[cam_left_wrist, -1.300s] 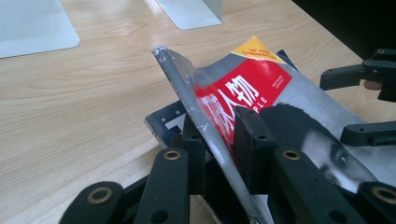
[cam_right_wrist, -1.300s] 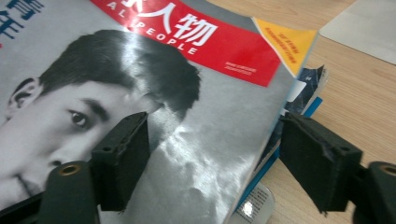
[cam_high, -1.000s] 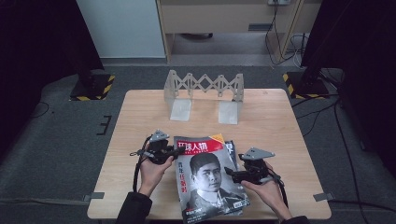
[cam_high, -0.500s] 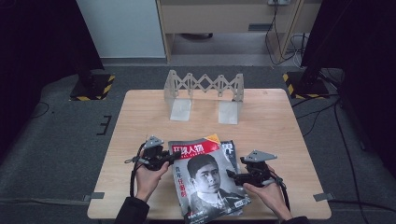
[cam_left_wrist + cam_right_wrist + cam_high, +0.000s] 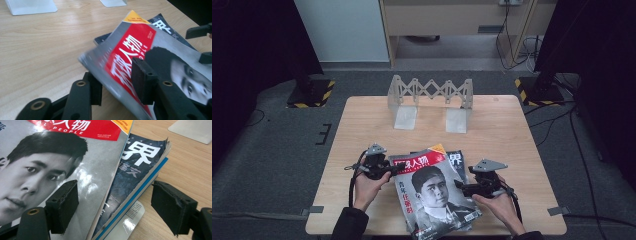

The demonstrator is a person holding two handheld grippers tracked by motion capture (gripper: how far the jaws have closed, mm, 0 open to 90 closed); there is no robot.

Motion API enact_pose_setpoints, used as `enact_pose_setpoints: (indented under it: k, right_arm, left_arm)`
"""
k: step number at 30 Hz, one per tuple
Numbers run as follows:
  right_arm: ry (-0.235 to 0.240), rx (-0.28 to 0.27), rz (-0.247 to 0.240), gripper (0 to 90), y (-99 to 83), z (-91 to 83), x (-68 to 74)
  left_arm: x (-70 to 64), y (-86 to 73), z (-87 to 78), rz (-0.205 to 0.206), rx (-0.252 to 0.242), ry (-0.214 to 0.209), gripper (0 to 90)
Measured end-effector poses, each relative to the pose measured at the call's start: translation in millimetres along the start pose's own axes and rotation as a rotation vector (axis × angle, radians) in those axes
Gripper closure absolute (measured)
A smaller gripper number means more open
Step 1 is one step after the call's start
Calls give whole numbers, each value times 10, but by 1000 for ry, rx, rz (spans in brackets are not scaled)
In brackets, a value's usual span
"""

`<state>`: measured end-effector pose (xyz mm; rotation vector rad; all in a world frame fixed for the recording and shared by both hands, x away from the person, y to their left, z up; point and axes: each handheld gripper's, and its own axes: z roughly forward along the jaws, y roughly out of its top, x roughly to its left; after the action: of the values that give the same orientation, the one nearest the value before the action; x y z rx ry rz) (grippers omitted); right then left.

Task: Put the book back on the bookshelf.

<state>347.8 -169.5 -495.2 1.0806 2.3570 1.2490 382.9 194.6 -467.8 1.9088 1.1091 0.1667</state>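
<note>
In the high view, the top magazine (image 5: 434, 192) lies on a small stack at the lower centre of the frame, on the wooden table (image 5: 362, 130), with the metal book rack (image 5: 431, 95) well apart above it; the left gripper (image 5: 388, 170) meets its left edge and the right gripper (image 5: 460, 186) sits at the stack's right side. In the left gripper view, the jaws clamp the magazine's lifted edge (image 5: 105, 67), one under, one over. In the right gripper view, the jaws stand released, straddling the dark magazine (image 5: 135, 170) beneath. The cover looks glossy, thin and floppy; it will likely sag and slip, so gripping near the spine seems safer.
</note>
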Motion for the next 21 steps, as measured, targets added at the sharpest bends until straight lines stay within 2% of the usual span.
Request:
enact_pose_setpoints:
  k: [5,6,12,15,18,21]
  right_arm:
    - [5,-2,1,227,-4,1,-5]
    - [6,-2,2,227,-4,2,-6]
    - [5,-2,-4,227,-2,2,-5]
    - [6,1,-5,227,2,2,-5]
    - [4,1,-7,227,3,1,-1]
    - [2,7,-10,227,9,-2,6]
  left_arm:
    - [93,129,34,-22,23,-43,569]
    - [120,187,62,-12,51,-56,568]
    - [131,313,112,11,110,-74,582]
    - [135,315,126,14,136,-59,590]
    - [175,283,108,-18,145,-53,649]
    - [193,241,60,-43,139,-70,708]
